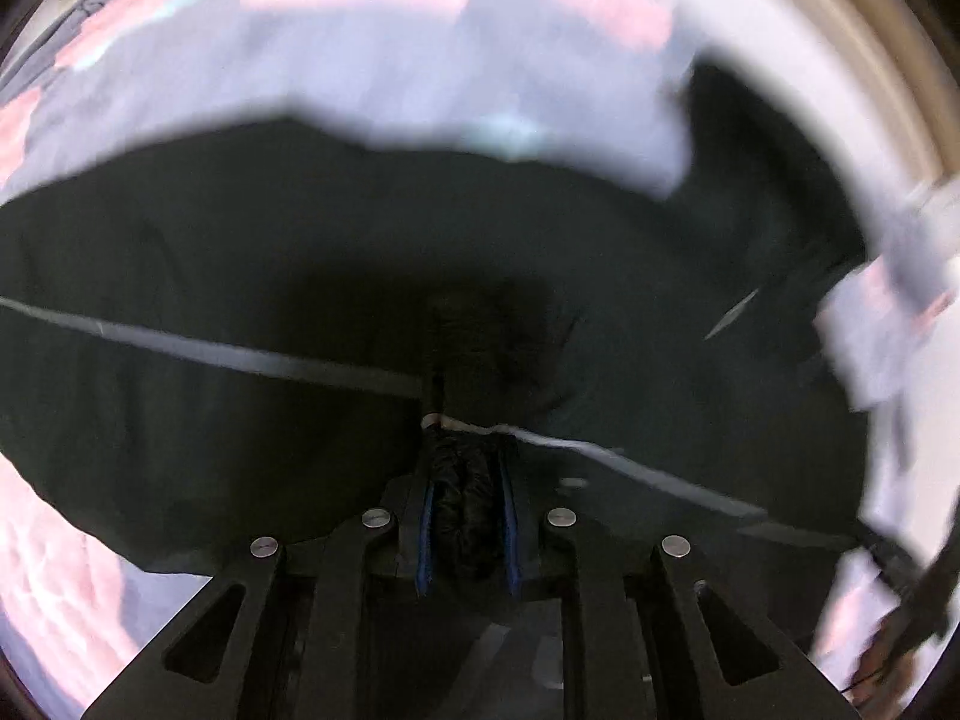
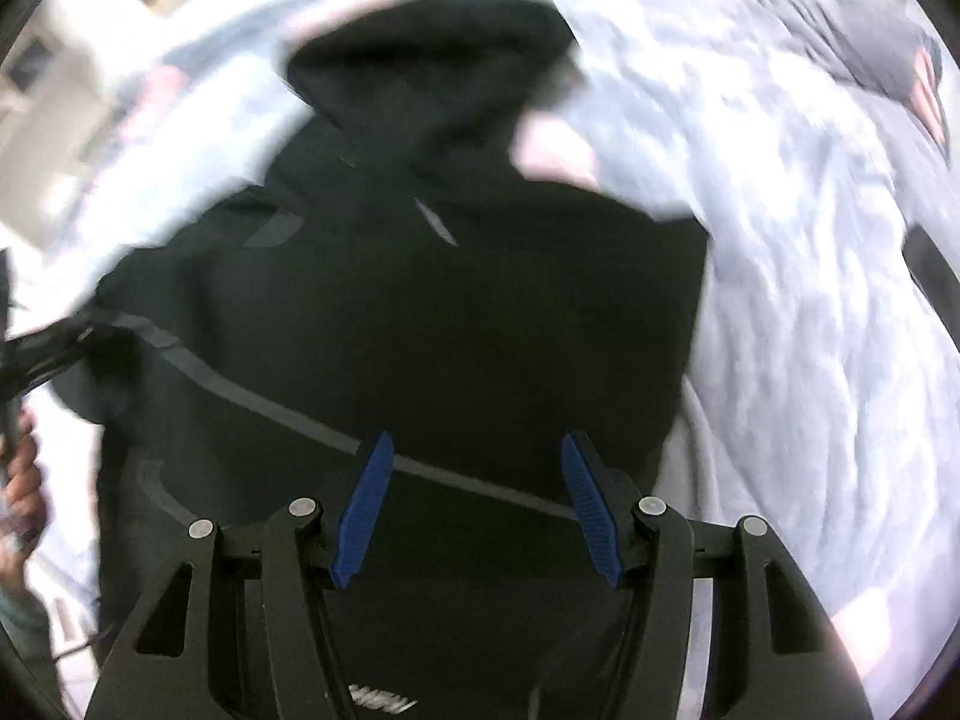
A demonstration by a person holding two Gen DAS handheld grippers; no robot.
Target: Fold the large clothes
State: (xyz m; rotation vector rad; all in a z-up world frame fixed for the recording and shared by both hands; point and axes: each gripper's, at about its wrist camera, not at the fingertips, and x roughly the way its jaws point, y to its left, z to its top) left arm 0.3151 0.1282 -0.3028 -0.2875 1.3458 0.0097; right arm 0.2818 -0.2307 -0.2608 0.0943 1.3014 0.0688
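A large black garment (image 1: 300,276) with a thin grey stripe lies spread on a bed. My left gripper (image 1: 467,480) is shut on a bunched fold of the black garment, the cloth pinched between its blue pads (image 1: 427,516). In the right wrist view the same garment (image 2: 456,312) lies with its hood end pointing away. My right gripper (image 2: 477,468) is open and empty, its blue pads (image 2: 366,504) spread wide just above the garment's near part. The left gripper (image 2: 36,354) shows at the far left, held by a hand.
The bed is covered by a pale grey-and-pink patterned quilt (image 2: 798,300). A dark grey item with a red patch (image 2: 900,72) lies at the far right. A beige frame (image 1: 870,60) runs along the upper right of the left wrist view. Both views are motion-blurred.
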